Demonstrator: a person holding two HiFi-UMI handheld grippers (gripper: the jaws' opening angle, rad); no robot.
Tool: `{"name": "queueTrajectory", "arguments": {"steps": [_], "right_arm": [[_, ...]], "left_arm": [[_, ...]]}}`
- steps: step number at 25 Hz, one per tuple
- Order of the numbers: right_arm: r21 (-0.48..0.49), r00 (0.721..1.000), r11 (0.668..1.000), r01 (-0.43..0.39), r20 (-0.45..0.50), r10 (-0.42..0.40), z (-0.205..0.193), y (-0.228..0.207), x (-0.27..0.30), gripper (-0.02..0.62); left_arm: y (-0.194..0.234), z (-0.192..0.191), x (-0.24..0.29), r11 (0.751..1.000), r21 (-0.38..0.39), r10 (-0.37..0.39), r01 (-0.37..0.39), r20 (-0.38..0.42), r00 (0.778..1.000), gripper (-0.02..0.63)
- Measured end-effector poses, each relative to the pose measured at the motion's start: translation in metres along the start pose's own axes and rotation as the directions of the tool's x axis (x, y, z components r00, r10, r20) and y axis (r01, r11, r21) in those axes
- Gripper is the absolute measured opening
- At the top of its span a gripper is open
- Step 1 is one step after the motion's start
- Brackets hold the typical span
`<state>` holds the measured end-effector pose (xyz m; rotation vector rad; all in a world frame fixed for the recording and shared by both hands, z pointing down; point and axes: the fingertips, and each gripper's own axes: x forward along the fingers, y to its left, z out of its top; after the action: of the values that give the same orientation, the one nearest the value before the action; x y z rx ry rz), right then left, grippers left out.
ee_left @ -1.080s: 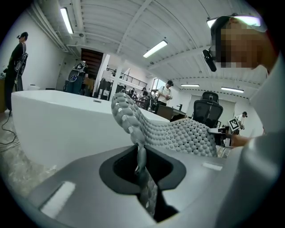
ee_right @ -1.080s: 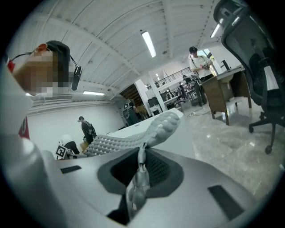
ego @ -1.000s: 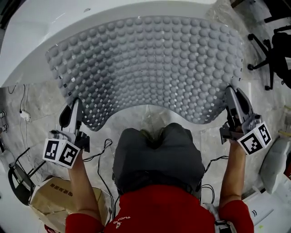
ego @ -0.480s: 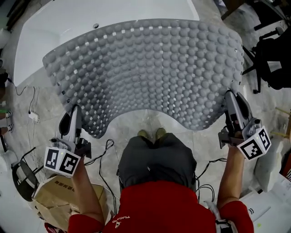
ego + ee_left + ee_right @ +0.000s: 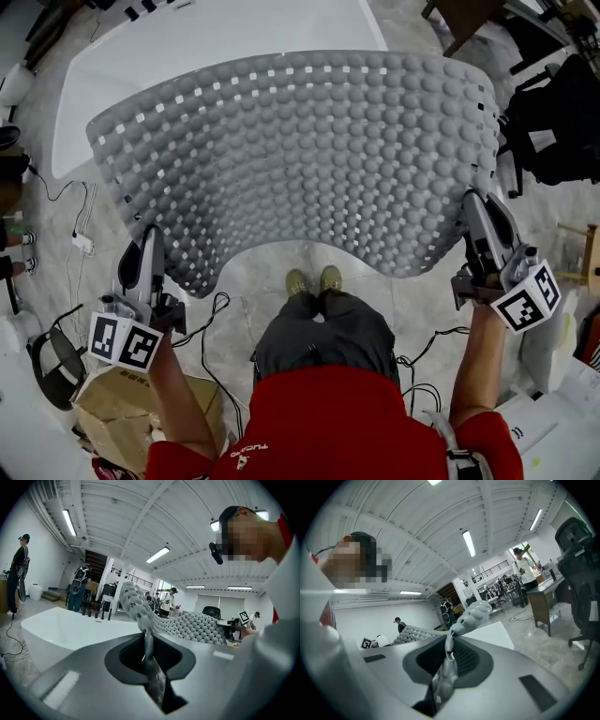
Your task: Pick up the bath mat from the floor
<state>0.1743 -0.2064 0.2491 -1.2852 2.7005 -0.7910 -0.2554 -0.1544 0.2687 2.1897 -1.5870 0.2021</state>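
A grey bath mat (image 5: 309, 150) covered in round bumps hangs spread out in the air between my two grippers, above the marble floor and the white bathtub (image 5: 178, 56). My left gripper (image 5: 150, 246) is shut on the mat's near left corner. At the near right corner my right gripper (image 5: 476, 208) is shut on the mat too. In the left gripper view the mat's edge (image 5: 140, 609) runs down into the closed jaws of the left gripper (image 5: 148, 641). The right gripper view shows the same, the mat's edge (image 5: 471, 616) pinched in the right gripper (image 5: 449, 654).
My own feet (image 5: 313, 280) stand on the floor under the mat's near edge. Cables (image 5: 217, 314) lie beside them. A cardboard box (image 5: 112, 412) sits at the lower left, a black office chair (image 5: 553, 122) at the right. Other people (image 5: 19, 569) stand in the room.
Both grippers have risen with the mat, which now hangs higher and farther off the tub. More of the floor and my feet show under its near edge.
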Motion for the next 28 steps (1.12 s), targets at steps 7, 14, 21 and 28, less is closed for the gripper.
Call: {"name": "queueTrajectory", "arguments": {"steps": [7,14,21,28], "right_arm": [[-0.021,1.000,1.000,0.002,0.010,-0.001,-0.028,-0.013,0.017,0.040],[-0.089,0.996,0.996,0.011,0.089,-0.003,-0.044,-0.018,0.013,0.040],[-0.135,0.994,0.991,0.009,0.106,0.006,-0.041,-0.006,0.016,0.040],[-0.167,0.994,0.986,0.014,0.108,0.004,-0.034,0.001,0.014,0.040]], "left_arm": [[0.015,-0.037,0.023,0.997,-0.048,-0.051,0.053,0.045,0.998,0.046],[0.024,-0.062,0.034,0.992,-0.033,-0.119,0.124,0.137,0.983,0.046],[0.034,-0.052,0.032,0.987,-0.026,-0.152,0.159,0.169,0.974,0.046],[0.033,-0.053,0.029,0.983,-0.042,-0.166,0.177,0.188,0.968,0.046]]}}
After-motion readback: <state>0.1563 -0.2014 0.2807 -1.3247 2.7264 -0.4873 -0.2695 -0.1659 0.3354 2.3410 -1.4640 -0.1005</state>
